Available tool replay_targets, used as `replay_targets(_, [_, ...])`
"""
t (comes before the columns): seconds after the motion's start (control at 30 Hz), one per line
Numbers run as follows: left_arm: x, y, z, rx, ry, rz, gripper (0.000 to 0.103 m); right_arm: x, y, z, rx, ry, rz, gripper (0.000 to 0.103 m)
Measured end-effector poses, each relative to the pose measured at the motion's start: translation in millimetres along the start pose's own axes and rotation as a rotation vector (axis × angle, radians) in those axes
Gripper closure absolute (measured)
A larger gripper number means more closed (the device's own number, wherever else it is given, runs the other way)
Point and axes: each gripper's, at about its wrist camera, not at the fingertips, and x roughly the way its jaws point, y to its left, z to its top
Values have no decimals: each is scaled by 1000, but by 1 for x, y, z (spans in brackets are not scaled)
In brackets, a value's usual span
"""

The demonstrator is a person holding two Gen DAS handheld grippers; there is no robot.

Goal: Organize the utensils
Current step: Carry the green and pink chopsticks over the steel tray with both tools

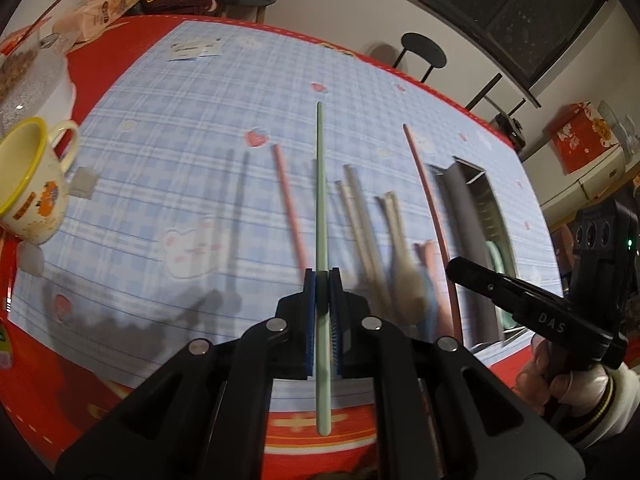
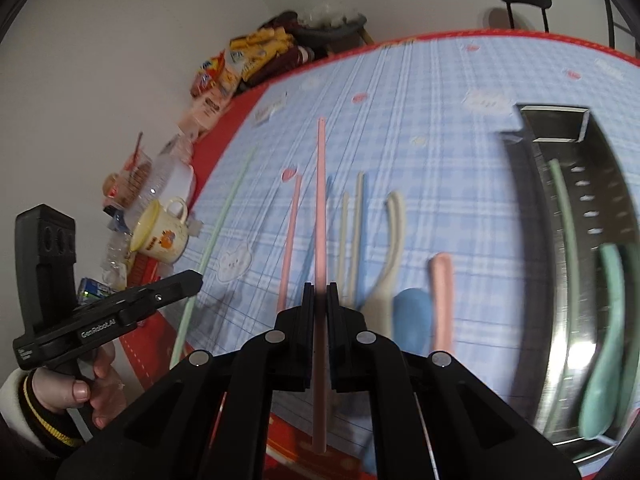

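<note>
Green chopstick (image 1: pixel 321 208) clamped lengthwise in left hand-held gripper (image 1: pixel 322 280).

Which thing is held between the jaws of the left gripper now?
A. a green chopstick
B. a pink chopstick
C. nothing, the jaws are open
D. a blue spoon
A: in the left wrist view the jaws of the left gripper are closed on the green chopstick, which runs straight forward above the checked cloth.
</note>
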Motion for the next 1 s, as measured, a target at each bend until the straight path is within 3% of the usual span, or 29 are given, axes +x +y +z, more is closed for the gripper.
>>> replay_targets(0.33, [25,-89,3,-4,42,-132,92,-67,-76,-10,97,-81,-35,97])
replay_targets(0.6, [65,-148,-1,-75,101,-248,92,-93,-136,-17,183,-73,-103,97])
replay_targets(0.8, [96,-171,-6,-144,129,-308,92,-97,-155,-21,180,-44,-131,97])
replay_targets(1.0, [120,-179,-14,-191,150,-310,92,-99,-165,-17,166,-28,-141,97])
